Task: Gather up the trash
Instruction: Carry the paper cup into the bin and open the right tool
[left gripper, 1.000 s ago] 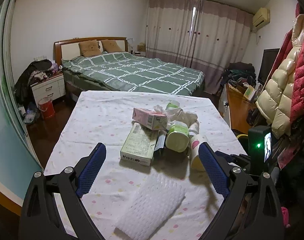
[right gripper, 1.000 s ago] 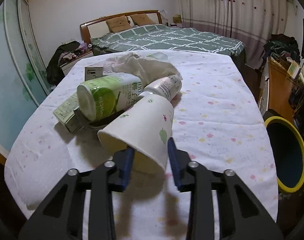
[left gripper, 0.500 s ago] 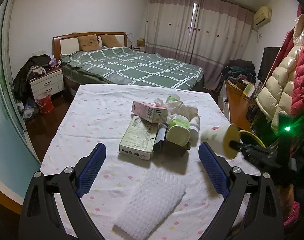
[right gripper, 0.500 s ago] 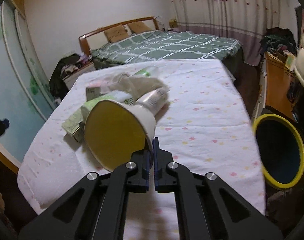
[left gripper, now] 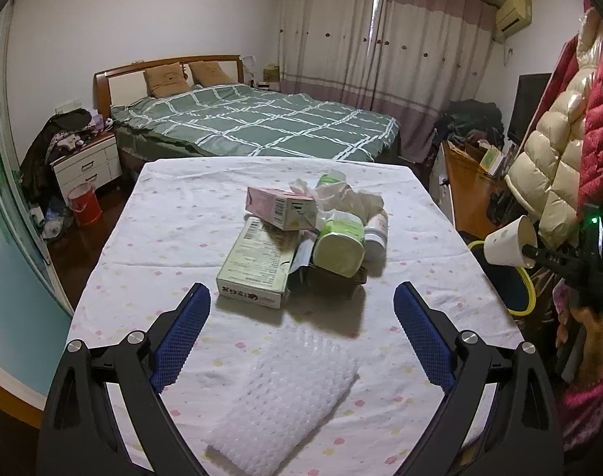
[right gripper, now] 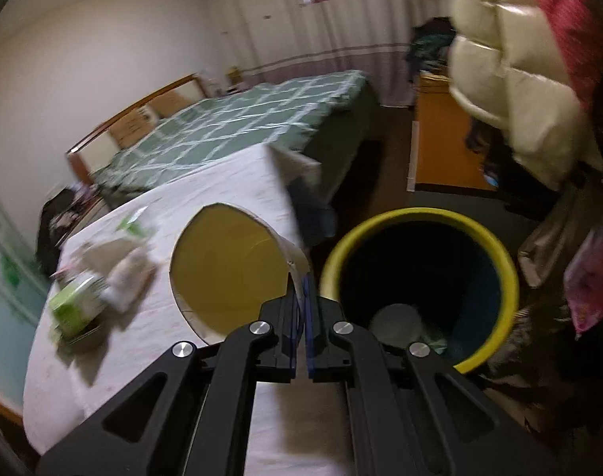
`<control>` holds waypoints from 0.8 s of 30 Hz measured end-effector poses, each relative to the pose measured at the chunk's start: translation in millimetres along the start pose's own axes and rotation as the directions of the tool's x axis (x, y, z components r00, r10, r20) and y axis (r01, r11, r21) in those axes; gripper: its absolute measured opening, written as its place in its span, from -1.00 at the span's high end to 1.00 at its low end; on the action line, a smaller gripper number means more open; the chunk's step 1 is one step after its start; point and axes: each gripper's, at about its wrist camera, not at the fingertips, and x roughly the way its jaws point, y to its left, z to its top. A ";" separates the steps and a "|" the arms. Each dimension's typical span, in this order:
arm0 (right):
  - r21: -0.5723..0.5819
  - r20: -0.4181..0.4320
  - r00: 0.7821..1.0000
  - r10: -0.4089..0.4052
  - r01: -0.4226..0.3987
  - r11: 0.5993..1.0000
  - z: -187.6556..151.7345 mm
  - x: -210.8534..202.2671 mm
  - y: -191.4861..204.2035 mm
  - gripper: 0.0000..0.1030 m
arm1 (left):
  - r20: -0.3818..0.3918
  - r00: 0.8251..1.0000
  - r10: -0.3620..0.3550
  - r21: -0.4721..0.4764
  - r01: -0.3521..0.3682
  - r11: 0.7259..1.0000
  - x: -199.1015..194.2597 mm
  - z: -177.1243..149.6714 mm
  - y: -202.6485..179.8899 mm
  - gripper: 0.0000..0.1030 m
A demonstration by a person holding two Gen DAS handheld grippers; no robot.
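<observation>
**Listener:** What are the two tools doing?

**Operator:** My right gripper [right gripper: 300,277] has its two blue-padded fingers pinched almost together on the rim of a paper cup [right gripper: 230,265]. The thin wall of the cup is the only thing between the pads. From the left wrist camera I see the same cup [left gripper: 509,242] held out past the right edge of the table, in the air, with its mouth facing away from the table.

**Listener:** And the other one?

**Operator:** My left gripper [left gripper: 301,329] is spread wide and holds nothing. It hangs above the near end of the table [left gripper: 174,214], with a white bubbly foam sheet [left gripper: 285,396] lying on the cloth between and below its fingers.

**Listener:** Describe the cup.

**Operator:** White outside with small printed spots, yellow inside, and tipped on its side so I look straight into it. I can't make out anything inside it.

**Listener:** Where does it sit relative to the bin?

**Operator:** Just beside the bin [right gripper: 503,277], a round one with a yellow rim and dark inside, standing on the floor off the table's right side. The cup is above and slightly left of its opening. Some pale rubbish lies at the bottom, blurred.

**Listener:** What is left on the table?

**Operator:** A heap: a pink carton [left gripper: 279,208], a flat green box [left gripper: 255,265], a green-labelled bottle [left gripper: 339,244] on its side, a small white bottle [left gripper: 376,230], and crumpled tissue [left gripper: 349,196].
</observation>
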 end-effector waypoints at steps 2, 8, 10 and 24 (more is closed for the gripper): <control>0.028 -0.016 0.999 -0.029 0.030 0.999 3.0 10.9 -17.0 0.94 | -0.005 1.000 -0.001 0.010 0.001 1.000 2.0 0.8 -4.1 -0.79; 0.088 -0.095 0.991 -0.099 0.107 0.990 0.8 48.3 -59.0 0.94 | -0.027 1.000 -0.006 0.027 0.007 1.000 9.3 0.6 -12.9 -0.79; 0.105 -0.120 0.986 -0.111 0.124 0.987 -1.4 58.7 -68.6 0.94 | -0.034 0.999 -0.007 0.033 0.008 0.999 11.5 1.0 -16.1 -0.79; 0.127 -0.163 0.973 -0.164 0.185 0.974 0.9 86.9 -89.1 0.52 | -0.067 0.998 -0.016 0.059 0.020 0.998 25.5 0.6 -28.3 -0.79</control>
